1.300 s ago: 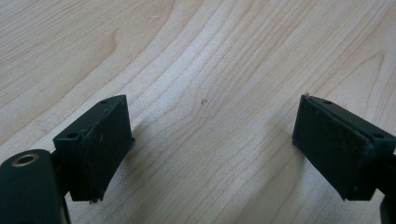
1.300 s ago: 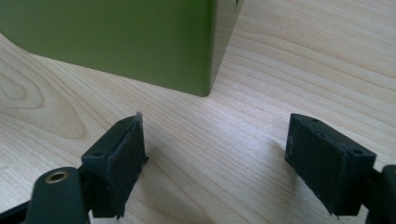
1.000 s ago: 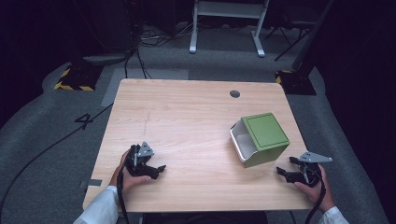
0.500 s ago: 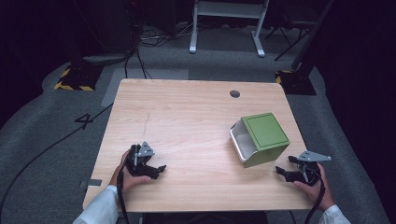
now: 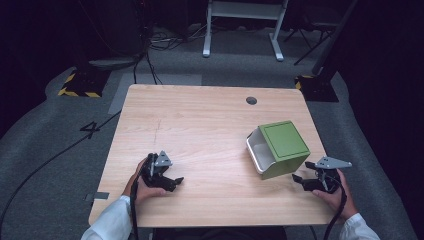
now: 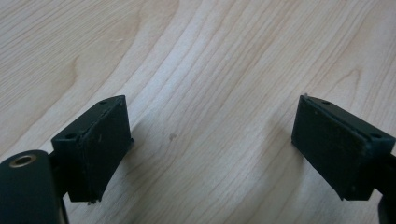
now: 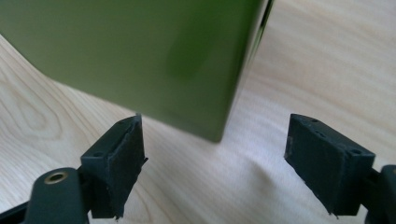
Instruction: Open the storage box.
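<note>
A green box with a white inside lies on its side at the right of the wooden table, its opening turned left. My right gripper rests open on the table just in front of the box's near right corner; in the right gripper view the green box stands a little beyond the black fingers, a corner between them. My left gripper sits open near the front left of the table, and its fingers frame bare wood.
A round cable hole is in the table's far right area. Beyond the table stand a white frame, cables on the grey floor and yellow-black striped blocks.
</note>
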Demonstrator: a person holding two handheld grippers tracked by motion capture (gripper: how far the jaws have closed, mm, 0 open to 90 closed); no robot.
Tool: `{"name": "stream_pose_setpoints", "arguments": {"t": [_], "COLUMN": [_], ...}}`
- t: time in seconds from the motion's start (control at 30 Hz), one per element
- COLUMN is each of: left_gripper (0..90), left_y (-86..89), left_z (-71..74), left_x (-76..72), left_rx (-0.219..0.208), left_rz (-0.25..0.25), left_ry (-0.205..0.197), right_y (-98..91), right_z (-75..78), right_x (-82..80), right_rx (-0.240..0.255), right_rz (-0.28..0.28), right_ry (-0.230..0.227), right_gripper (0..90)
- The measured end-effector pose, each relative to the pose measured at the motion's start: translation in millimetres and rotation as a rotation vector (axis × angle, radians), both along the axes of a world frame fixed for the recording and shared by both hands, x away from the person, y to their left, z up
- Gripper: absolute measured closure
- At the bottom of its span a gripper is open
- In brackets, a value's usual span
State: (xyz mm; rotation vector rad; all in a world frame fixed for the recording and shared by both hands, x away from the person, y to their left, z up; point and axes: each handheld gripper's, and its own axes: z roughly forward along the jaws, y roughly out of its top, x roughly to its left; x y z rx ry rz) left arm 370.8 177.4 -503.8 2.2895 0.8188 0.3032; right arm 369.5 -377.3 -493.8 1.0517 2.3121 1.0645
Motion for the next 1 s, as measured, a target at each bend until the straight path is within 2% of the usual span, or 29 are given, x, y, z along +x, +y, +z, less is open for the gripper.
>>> {"name": "stream_pose_setpoints", "arguments": {"t": [0.07,0.2,0.23,0.27,0.33,0.47,0.5,0.57,0.63,0.67,0.73,0.93,1.0], "left_gripper": [17.8,16.4,16.2,16.2,16.2,16.2,16.2,16.2,16.3,16.3,16.4,16.8,16.8], "left_y": [-7.1,-25.0,-25.0,-36.8,-42.1,-68.5,-68.5,-84.9,-88.6,-99.5,-103.6,-146.0,-155.6], "left_z": [3.9,12.2,12.2,17.0,19.2,26.7,26.7,32.0,33.0,35.6,36.1,39.7,39.7], "left_x": [3.8,8.1,8.1,9.7,11.2,13.3,13.3,14.3,14.5,16.0,16.2,20.5,22.1], "left_rx": [-0.007,-0.015,-0.015,-0.028,-0.033,-0.049,-0.049,-0.052,-0.055,-0.066,-0.067,-0.051,-0.063], "left_rz": [-0.033,-0.094,-0.094,-0.117,-0.134,-0.196,-0.196,-0.237,-0.244,-0.269,-0.273,-0.353,-0.365], "left_ry": [0.018,-0.002,-0.002,-0.02,-0.014,-0.037,-0.037,-0.045,-0.049,-0.056,-0.062,-0.082,-0.056], "right_y": [2.2,6.9,6.9,8.8,10.9,15.9,17.5,19.8,20.3,20.2,20.5,17.7,16.0], "right_z": [7.4,11.6,11.6,12.0,11.9,11.5,11.5,11.9,11.9,11.4,10.9,4.8,0.9], "right_x": [2.9,3.8,3.8,4.0,4.3,4.5,4.4,4.2,4.3,4.8,4.9,3.7,2.8], "right_rx": [0.02,0.019,0.019,0.018,0.015,0.004,0.0,-0.002,-0.005,-0.002,0.0,0.003,-0.004], "right_rz": [0.015,0.032,0.032,0.038,0.045,0.056,0.061,0.064,0.063,0.063,0.06,0.058,0.055], "right_ry": [-0.009,-0.013,-0.013,-0.016,-0.013,-0.011,-0.015,-0.018,-0.021,-0.024,-0.023,-0.009,0.004], "right_gripper": [20.6,21.3,21.3,22.1,22.7,24.0,24.6,24.6,24.5,24.6,24.5,24.5,24.0]}}
